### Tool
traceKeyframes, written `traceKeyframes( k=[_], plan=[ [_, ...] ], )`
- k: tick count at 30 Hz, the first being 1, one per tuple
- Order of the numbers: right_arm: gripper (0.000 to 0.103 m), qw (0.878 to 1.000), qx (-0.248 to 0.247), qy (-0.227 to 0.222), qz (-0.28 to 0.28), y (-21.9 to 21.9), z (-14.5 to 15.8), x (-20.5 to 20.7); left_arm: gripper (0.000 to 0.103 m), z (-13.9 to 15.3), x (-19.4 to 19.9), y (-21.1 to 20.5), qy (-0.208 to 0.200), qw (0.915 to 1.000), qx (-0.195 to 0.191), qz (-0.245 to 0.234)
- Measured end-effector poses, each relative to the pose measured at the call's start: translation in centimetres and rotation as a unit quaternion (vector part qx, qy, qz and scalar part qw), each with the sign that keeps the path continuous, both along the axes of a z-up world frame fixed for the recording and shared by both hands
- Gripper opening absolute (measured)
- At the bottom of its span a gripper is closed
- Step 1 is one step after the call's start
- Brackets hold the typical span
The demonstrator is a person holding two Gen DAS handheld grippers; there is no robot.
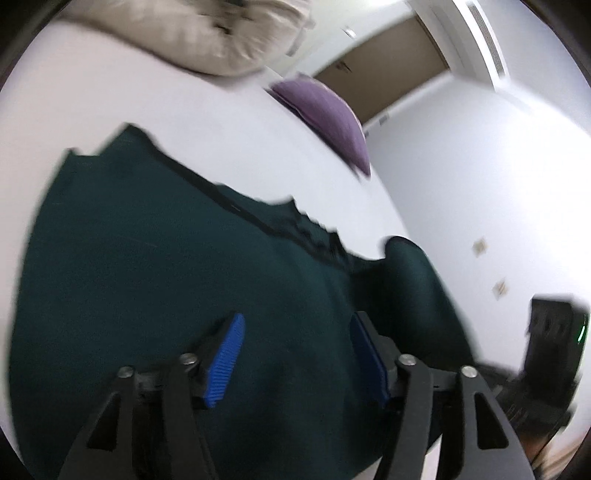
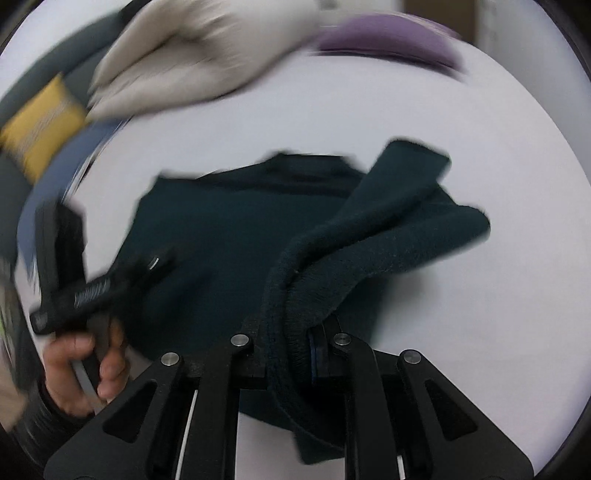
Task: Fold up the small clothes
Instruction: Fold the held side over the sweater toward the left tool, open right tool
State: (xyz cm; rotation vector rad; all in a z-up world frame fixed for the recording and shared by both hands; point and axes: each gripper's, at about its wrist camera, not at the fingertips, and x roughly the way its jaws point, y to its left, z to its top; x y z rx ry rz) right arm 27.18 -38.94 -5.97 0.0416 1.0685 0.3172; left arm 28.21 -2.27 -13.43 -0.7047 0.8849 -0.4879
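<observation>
From the left wrist, the left claw [image 1: 295,354] is standing spread, its blue pads [image 1: 227,360] apart with nothing pinched, hovering over a dark green garment [image 1: 155,266]. The garment is lying across the white bench [image 1: 221,122], one part hanging over the bench's right edge. Toward the far edge a beige garment [image 1: 207,33] is sitting in a crumpled heap, and a purple cloth [image 1: 328,114] is resting at the far right edge. Beyond are showing a white wall [image 1: 480,192], a brown door [image 1: 384,66] and a ceiling vent [image 1: 484,37].

From the right wrist, the right claw [image 2: 286,354] is pressing together on a thick fold of the dark green garment [image 2: 229,229], lifting that fold while the rest is lying mid-bench. A hand [image 2: 85,365] at the left edge is gripping the left claw's black handle [image 2: 85,291]. The beige garment [image 2: 199,55] and purple cloth [image 2: 384,38] are lying along the far edge of the bench [image 2: 480,314].
</observation>
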Motion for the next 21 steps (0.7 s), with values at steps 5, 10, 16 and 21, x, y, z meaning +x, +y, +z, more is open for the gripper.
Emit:
traceKeyframes(
  k=[5, 10, 16, 21],
  plan=[
    [0.012, 0.997, -0.062, 0.019, 0.050, 6.1, -2.9, 0.7, 0.076, -0.5, -0.2, 2.0, 0.015, 0.9994, -0.030, -0.005],
    [0.024, 0.997, -0.064, 0.006, 0.045, 5.9, -3.4, -0.1, 0.084, -0.8, 0.2, 1.3, 0.027, 0.9986, -0.039, -0.023],
    [0.056, 0.998, -0.012, -0.009, 0.055, 4.2, -2.7, -2.8, 0.091, -0.5, 0.8, -0.3, 0.041, 0.9977, -0.014, -0.052],
    [0.066, 0.996, 0.006, -0.047, 0.081, 2.6, -1.2, -7.3, 0.094, -0.4, 1.2, -1.0, 0.052, 0.9973, -0.019, -0.048]
  ],
)
